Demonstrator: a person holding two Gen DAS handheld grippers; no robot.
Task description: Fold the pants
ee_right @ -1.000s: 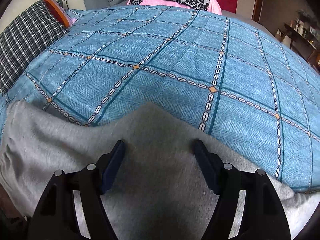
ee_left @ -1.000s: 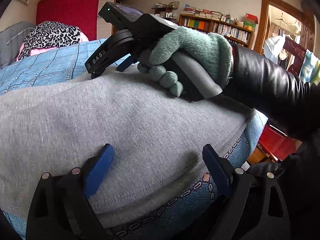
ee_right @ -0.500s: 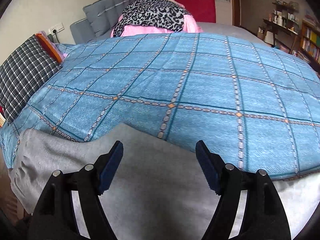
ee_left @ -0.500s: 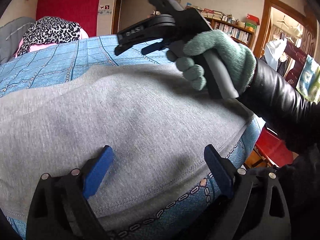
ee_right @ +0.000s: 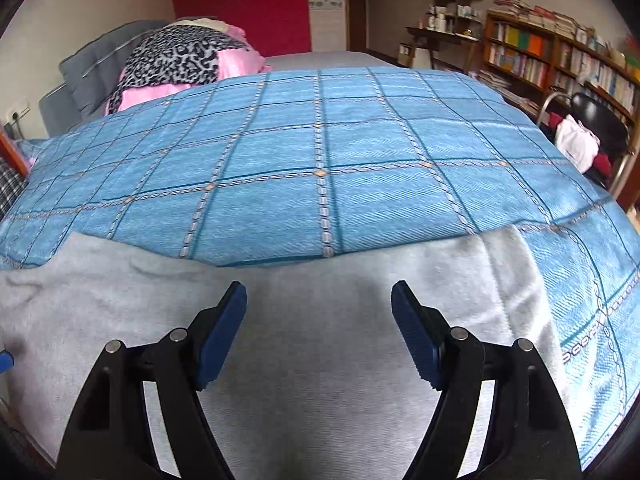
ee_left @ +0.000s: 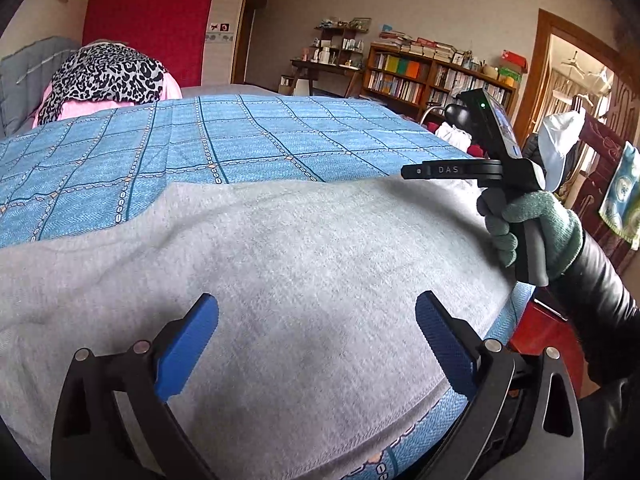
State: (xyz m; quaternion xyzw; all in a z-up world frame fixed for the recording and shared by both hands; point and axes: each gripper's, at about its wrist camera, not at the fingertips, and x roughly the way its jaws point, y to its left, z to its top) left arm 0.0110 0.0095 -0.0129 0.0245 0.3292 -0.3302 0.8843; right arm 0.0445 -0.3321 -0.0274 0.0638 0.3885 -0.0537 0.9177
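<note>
Grey pants [ee_left: 312, 264] lie flat along the near edge of a bed with a blue checked cover [ee_left: 224, 140]. My left gripper [ee_left: 316, 312] is open and empty just above the grey cloth. My right gripper [ee_right: 318, 300] is open and empty above the pants [ee_right: 312, 360] too. In the left wrist view the right gripper [ee_left: 416, 171] shows side-on at the right, held in a green-gloved hand [ee_left: 536, 232] over the pants' right end. The pants' right edge [ee_right: 516, 280] lies near the bed's corner.
A leopard-print and pink bedding pile [ee_left: 104, 76] sits at the bed's head, also in the right wrist view [ee_right: 180, 64]. Bookshelves [ee_left: 432, 76] and a desk [ee_left: 324, 68] stand beyond the bed. A chair with clothes [ee_right: 588, 136] stands at the right.
My right gripper has swung from the pants' middle to the right end and levelled out. The left gripper has hardly moved. Both stayed open.
</note>
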